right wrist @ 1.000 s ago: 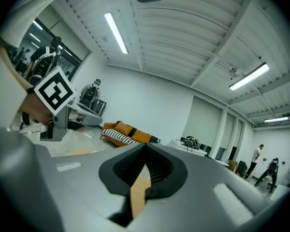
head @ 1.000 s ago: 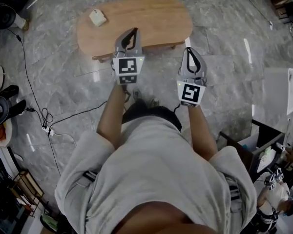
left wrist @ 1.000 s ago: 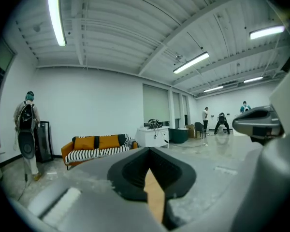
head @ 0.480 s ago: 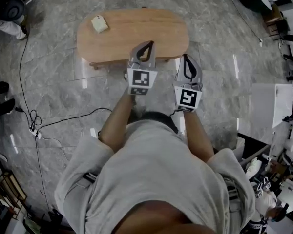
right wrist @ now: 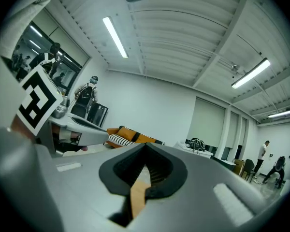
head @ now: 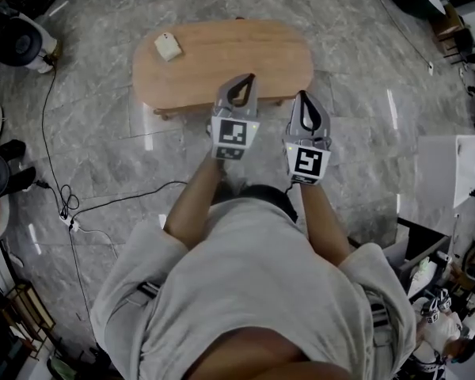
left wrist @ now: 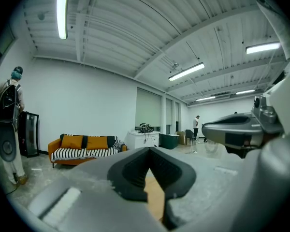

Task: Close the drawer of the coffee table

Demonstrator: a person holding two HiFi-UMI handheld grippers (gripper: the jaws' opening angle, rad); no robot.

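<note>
fingers (left wrist: pixel 130 170) seemingly closed: left gripper (head: pixel 250 77), right gripper (head: pixel 302 95)

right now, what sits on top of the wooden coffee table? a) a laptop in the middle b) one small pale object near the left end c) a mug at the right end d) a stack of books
b: the head view shows one small pale object near the left end of the coffee table, with no laptop, mug or books on it.
</note>
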